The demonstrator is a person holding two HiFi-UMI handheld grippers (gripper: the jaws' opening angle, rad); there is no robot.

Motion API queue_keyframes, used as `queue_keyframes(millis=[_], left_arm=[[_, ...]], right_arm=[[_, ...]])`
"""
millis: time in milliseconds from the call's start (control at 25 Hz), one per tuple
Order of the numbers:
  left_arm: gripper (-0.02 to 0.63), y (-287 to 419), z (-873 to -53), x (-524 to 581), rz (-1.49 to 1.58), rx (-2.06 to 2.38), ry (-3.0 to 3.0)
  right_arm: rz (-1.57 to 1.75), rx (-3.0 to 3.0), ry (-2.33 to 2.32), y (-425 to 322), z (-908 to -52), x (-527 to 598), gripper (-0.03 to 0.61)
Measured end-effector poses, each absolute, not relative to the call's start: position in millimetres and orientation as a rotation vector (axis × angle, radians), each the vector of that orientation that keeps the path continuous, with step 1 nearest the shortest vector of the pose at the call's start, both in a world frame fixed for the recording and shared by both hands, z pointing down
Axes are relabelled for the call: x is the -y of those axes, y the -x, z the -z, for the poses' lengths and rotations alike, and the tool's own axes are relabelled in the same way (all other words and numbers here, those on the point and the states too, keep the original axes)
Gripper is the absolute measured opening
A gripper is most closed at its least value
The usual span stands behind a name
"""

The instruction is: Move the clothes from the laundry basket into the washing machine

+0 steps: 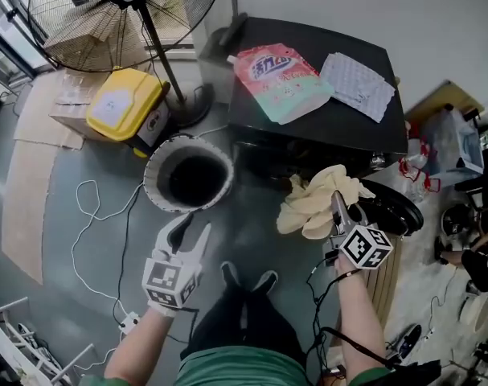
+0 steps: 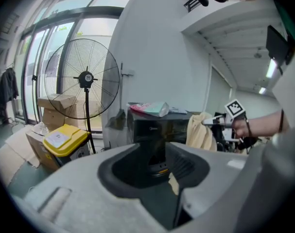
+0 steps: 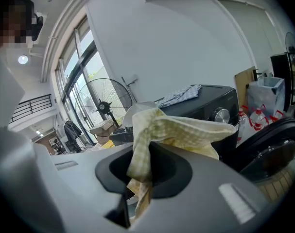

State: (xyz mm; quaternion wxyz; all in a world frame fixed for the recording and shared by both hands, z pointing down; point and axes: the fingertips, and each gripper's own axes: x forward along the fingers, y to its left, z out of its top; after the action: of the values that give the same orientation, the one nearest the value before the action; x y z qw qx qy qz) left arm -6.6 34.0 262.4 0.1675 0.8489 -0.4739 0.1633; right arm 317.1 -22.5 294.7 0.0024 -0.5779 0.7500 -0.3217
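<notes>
Closest, left gripper [image 1: 189,228]: jaws spread with nothing between them, likely kept free for the next garment.
Right gripper [image 1: 336,199]: clenched on one yellow checked cloth [image 1: 314,203], held up beside the open door [image 1: 396,209], probably for loading.
Basket [image 1: 151,179]: one, on the floor ahead of the left gripper; its inside looks dark and empty.
Washing machine [image 1: 364,127]: one, black, with one pink pouch [image 1: 280,75] and one folded sheet [image 1: 356,83] lying on top.
Count: two grippers, one garment.
</notes>
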Motion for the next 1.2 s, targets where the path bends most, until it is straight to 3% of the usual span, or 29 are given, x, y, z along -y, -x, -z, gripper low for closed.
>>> queue_keyframes(millis=[400,1200], left_arm=[[0.161,12,-288,-15,-0.482,1.353,-2.394],[0.163,-34,-382,0,-0.451,1.513,-2.251]], right_arm=[[1.034,-2.343,1.782,-304,-339,35,0.051],[1.091,-2.465,1.633,-325,-511,111,0.051]])
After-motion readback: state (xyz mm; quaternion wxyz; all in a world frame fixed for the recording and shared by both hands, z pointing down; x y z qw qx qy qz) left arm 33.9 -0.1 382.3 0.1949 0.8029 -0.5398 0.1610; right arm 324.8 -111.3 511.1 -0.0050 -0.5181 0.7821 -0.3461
